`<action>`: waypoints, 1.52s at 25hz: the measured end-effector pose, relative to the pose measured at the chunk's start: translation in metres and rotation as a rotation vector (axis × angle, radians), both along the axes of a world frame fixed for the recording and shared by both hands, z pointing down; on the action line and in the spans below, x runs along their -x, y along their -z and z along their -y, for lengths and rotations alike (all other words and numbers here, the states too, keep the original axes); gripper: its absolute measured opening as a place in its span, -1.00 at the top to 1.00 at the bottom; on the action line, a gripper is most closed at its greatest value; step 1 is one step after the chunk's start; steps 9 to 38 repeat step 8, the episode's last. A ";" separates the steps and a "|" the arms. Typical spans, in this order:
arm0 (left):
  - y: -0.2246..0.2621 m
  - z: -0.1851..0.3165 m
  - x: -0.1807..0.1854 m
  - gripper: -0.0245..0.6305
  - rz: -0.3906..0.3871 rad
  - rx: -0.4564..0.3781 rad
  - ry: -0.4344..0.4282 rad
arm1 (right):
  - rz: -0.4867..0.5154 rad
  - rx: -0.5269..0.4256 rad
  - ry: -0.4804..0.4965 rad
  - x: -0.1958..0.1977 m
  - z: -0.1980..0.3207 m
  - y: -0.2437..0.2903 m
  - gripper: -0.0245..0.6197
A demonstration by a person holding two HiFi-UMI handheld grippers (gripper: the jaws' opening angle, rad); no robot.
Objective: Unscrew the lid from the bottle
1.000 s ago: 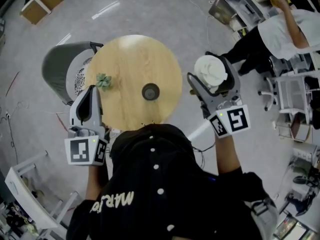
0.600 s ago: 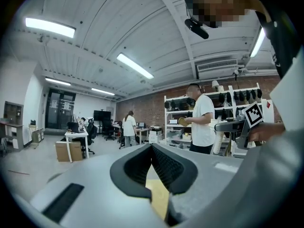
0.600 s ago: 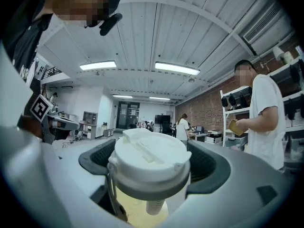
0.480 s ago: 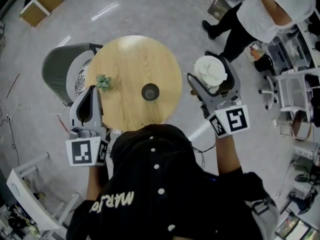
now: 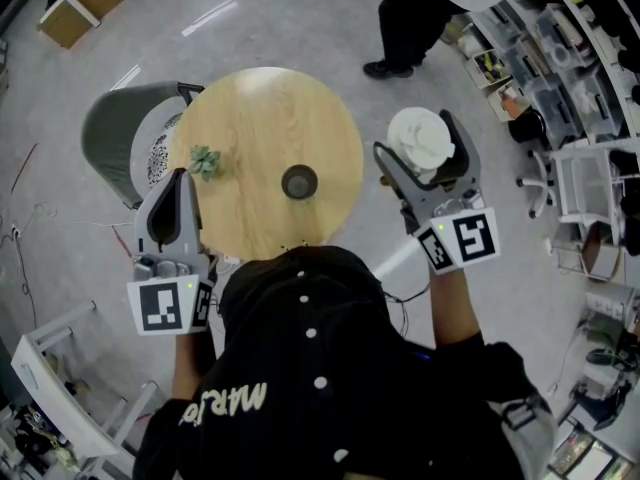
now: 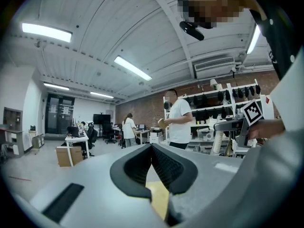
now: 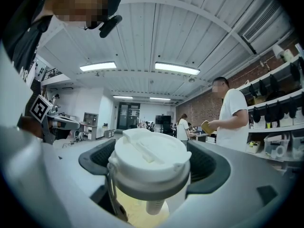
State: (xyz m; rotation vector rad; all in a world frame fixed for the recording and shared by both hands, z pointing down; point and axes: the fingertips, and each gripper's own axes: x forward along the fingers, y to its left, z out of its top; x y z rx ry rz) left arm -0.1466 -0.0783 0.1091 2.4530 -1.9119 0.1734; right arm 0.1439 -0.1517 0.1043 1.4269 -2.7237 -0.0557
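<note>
Only the bystander [image 5: 420, 18] in the white shirt has moved, crossing from the right edge to the top of the head view. Both grippers sit where they were a second ago.

The right gripper [image 5: 418, 146] holds the white lid [image 7: 149, 158] by its sides, with the jaws spread wide around it and pressing on it. A short spout or straw stub hangs beneath the lid, and no bottle body shows under it. The lid looks already off.

The left gripper [image 6: 152, 165] has its jaws closed together with nothing between them.

A dark round thing [image 5: 299, 182] stands near the middle of the round wooden bench [image 5: 265, 118]. It is probably the open bottle seen straight down its upright long axis, though the head view is too small to be sure. It lies ahead of both pairs of jaws and between them — to the right of the left jaws and to the left of the right jaws, at much the same reach from each.

The left jaws hang over the bench's near left edge. The right jaws and the lid hang clear past its right edge, over the floor.

Bare bench lies all round the dark thing, so setting the lid down beside it should meet nothing. Only a small green sprig [image 5: 206, 161] sits just ahead of the left jaws — and a grey chair [image 5: 115, 138] stands beyond the bench's left rim.
</note>
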 end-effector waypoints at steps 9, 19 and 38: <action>-0.003 -0.004 -0.003 0.92 -0.003 0.000 -0.004 | 0.003 0.000 0.007 0.000 -0.001 0.001 -0.54; -0.003 -0.004 -0.003 0.92 -0.003 0.000 -0.004 | 0.003 0.000 0.007 0.000 -0.001 0.001 -0.54; -0.003 -0.004 -0.003 0.92 -0.003 0.000 -0.004 | 0.003 0.000 0.007 0.000 -0.001 0.001 -0.54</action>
